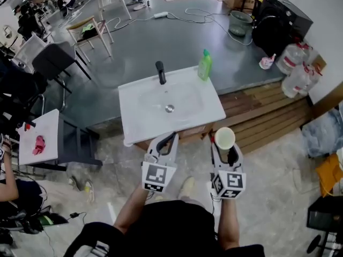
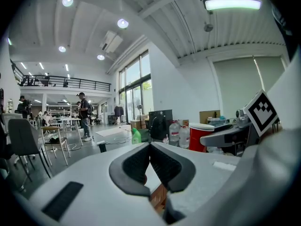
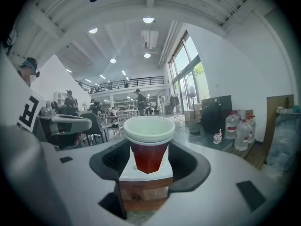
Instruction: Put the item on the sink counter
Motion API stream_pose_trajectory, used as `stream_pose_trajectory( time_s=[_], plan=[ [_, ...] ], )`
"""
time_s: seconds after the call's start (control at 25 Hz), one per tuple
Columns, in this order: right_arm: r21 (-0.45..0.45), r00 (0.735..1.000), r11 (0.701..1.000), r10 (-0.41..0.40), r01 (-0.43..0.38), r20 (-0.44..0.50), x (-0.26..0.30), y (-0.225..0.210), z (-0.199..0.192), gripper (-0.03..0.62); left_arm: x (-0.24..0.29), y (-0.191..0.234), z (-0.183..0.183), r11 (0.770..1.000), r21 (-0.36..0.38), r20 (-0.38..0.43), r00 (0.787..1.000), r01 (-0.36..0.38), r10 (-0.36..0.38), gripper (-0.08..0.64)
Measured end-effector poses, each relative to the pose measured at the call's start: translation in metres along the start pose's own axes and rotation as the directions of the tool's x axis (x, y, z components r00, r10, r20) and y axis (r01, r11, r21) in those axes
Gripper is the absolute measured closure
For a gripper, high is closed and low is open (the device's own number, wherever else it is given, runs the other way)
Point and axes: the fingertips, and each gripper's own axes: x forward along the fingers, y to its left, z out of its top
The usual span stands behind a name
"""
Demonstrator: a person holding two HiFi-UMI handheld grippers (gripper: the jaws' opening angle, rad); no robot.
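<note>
My right gripper (image 1: 225, 145) is shut on a red cup (image 1: 224, 138) with a white rim, which stands upright in a white and brown cardboard sleeve. In the right gripper view the cup (image 3: 148, 150) sits between the dark pads. My left gripper (image 1: 172, 137) is shut on nothing, and in the left gripper view (image 2: 150, 146) its pads touch. Both grippers hover just in front of the near edge of the white sink counter (image 1: 139, 126). The left gripper view also catches the cup (image 2: 201, 136) off to the right.
A black faucet (image 1: 161, 72) and a green bottle (image 1: 204, 65) stand at the counter's back. A wooden platform (image 1: 268, 111) lies to the right, with water jugs (image 1: 297, 68) behind it. Chairs (image 1: 91, 33) and a small white table (image 1: 40, 138) are at the left.
</note>
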Motion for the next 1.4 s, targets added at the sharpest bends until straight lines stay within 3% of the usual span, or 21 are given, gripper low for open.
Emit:
stream_pose_trajectory(
  time_s=[0.72,1.4],
  plan=[
    [-0.037,0.990,0.990,0.139,-0.138,-0.001,0.043,-0.019,0.016,0.336,0.031,0.004,0.007,0.992,-0.015,0.000,0.992,-0.127,0.127,0.558],
    [-0.064,0.968,0.966,0.251,-0.252,-0.014,0.117,0.008,0.028,0.336,0.050,0.062,0.002,0.971,-0.041,-0.019,0.972,-0.233,0.233,0.558]
  ],
)
